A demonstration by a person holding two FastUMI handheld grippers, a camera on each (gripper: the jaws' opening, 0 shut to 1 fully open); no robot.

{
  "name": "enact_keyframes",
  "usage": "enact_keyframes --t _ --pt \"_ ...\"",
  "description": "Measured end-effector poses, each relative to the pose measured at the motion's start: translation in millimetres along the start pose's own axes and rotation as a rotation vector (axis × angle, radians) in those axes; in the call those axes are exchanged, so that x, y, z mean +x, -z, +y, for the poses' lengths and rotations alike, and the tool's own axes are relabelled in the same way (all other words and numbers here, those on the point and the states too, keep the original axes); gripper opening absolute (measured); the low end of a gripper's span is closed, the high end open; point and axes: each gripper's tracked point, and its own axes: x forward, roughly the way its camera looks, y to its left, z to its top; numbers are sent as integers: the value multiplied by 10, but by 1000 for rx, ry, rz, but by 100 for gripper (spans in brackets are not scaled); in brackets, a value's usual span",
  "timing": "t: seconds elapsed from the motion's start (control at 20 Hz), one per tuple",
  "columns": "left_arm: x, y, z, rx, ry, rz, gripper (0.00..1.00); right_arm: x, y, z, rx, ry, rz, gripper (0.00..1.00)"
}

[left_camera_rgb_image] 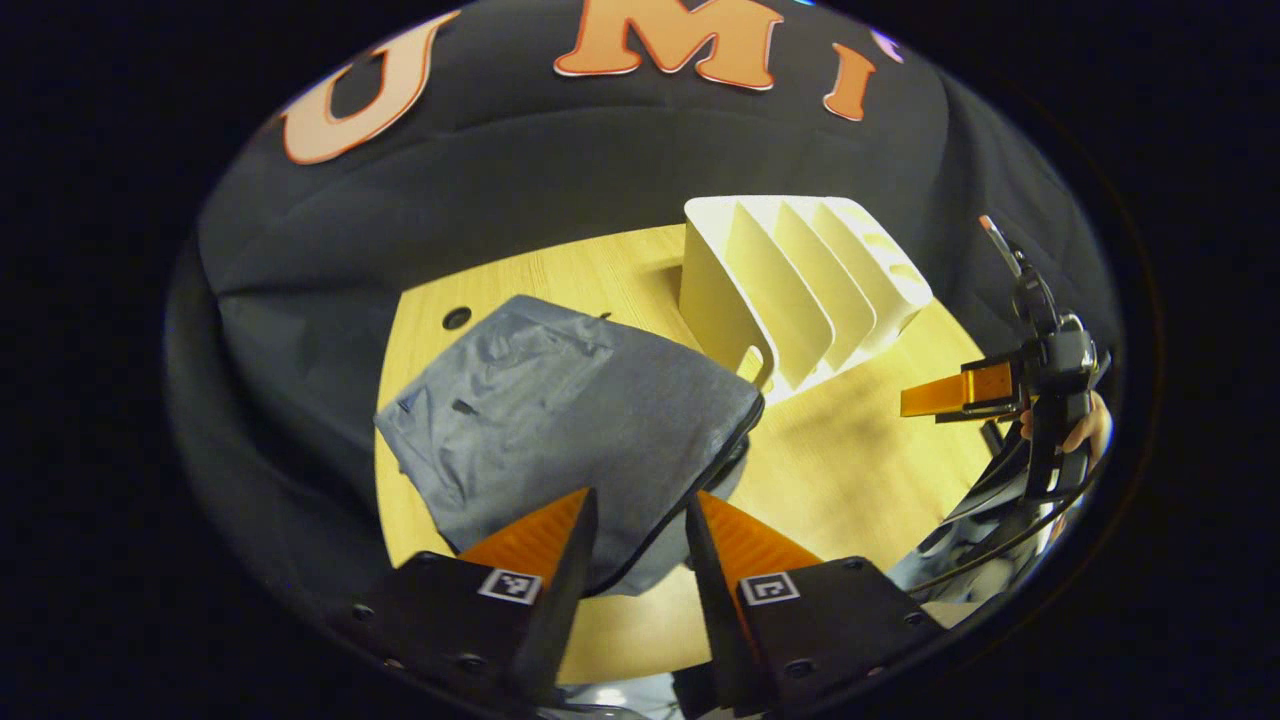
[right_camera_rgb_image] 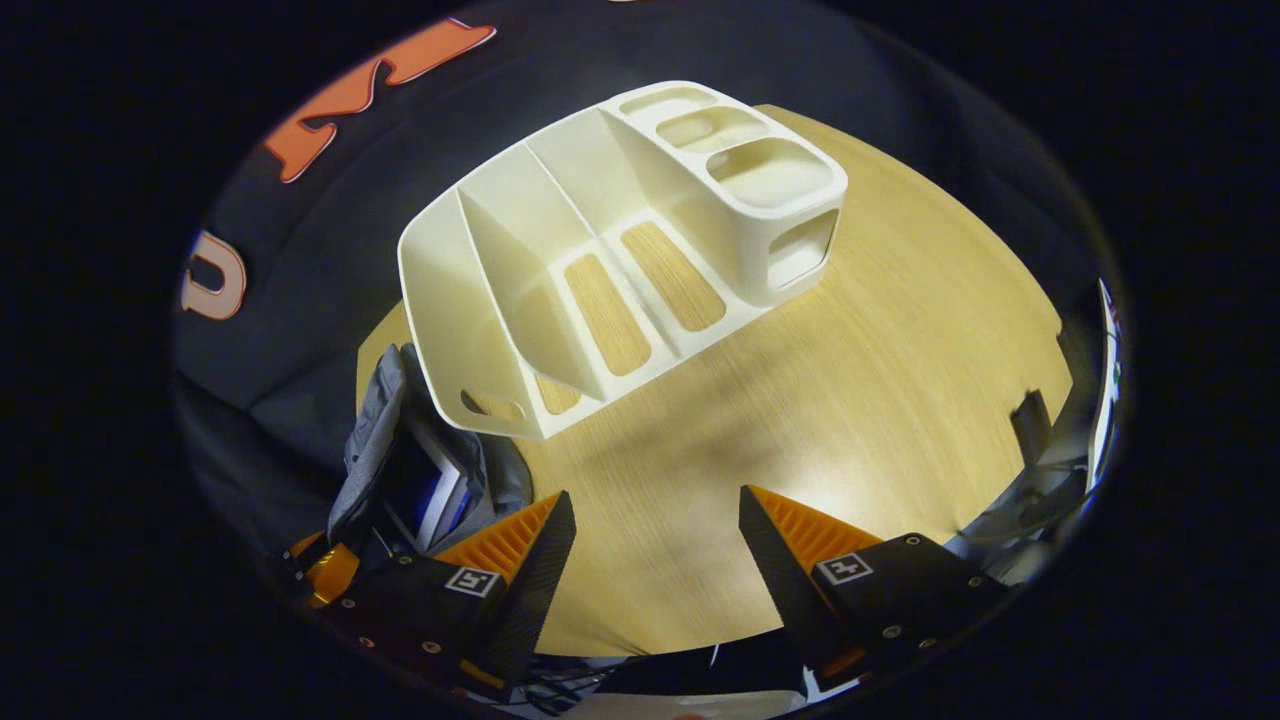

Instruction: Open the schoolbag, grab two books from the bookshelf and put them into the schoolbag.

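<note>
The grey schoolbag lies flat on the wooden table, its zipper edge running between the fingers of my left gripper, which stands open low over that edge. In the right gripper view the schoolbag gapes at the left, and white and blue book edges show inside its mouth. The white bookshelf has bare slots. My right gripper is open above bare table in front of the shelf. In the left gripper view one of its fingers shows at the right, beside the bookshelf.
A hand holds the right gripper, with cables hanging below it. A round hole sits in the table's far left corner. The black cloth wall runs close behind the shelf. Bare tabletop spreads right of the shelf.
</note>
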Motion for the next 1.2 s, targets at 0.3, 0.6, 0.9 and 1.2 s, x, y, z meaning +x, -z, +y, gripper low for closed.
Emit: enact_keyframes --t 0.3,0.6,0.9,1.2 --pt "-144 -393 -334 -132 -64 -183 99 -447 -532 -156 -142 -37 -139 99" --pt "-845 -1370 -473 -166 -145 -515 98 -1383 -1373 -89 -247 -64 -557 98" --pt "-1631 -1965 -562 -85 -228 -819 97 -2222 -1797 -40 -289 -87 -927 98" --pt "-1829 -1961 -647 -97 -220 -962 97 -2488 -1741 -54 -366 -59 -1069 97"
